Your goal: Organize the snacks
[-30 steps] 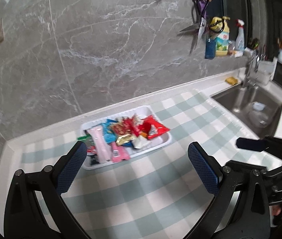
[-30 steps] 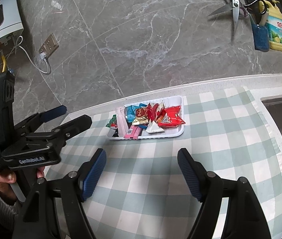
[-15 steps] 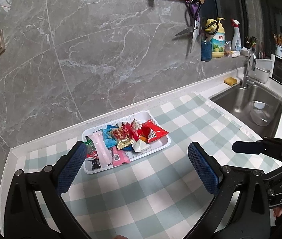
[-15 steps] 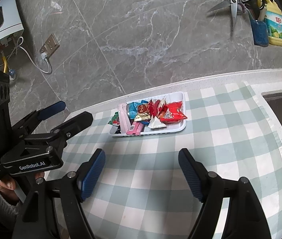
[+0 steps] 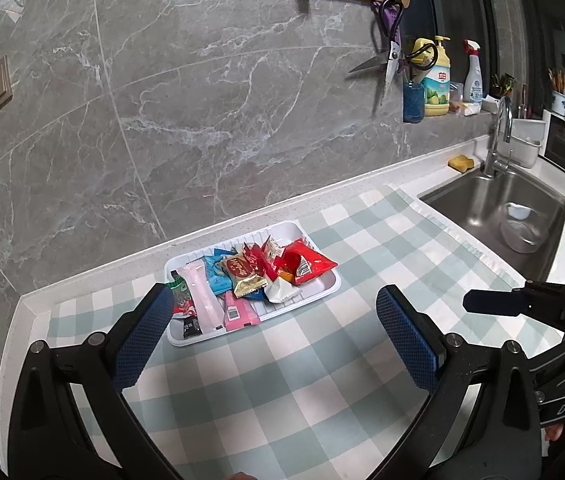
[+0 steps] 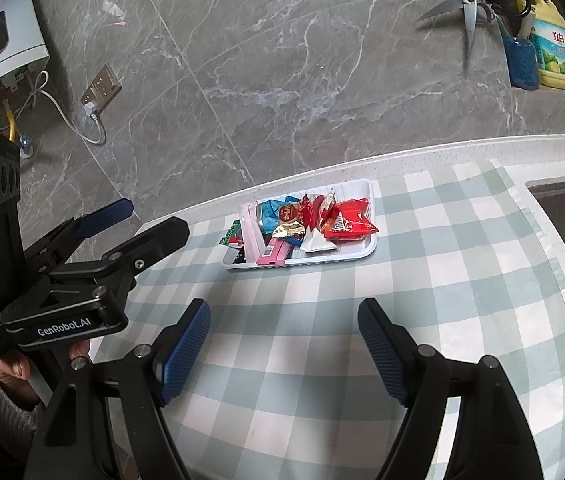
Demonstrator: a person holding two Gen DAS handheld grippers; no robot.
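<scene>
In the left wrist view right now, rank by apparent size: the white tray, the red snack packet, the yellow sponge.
1. white tray
2. red snack packet
3. yellow sponge, though it lies farther from the camera, so its true size is unsure.

Brightness: even, soft daylight in both views; colours read clearly.
Glare: pale sheen on the marble wall [image 5: 202, 120] and on the checked cloth [image 6: 422, 280].
Shadows: faint and diffuse, a soft dark patch on the cloth below the snack tray [image 6: 366, 255].
Distortion: strong fisheye; bench [image 5: 322, 196] edge bows, corners vignette to black.
Focus: centre sharp; near jaws slightly soft.
</scene>
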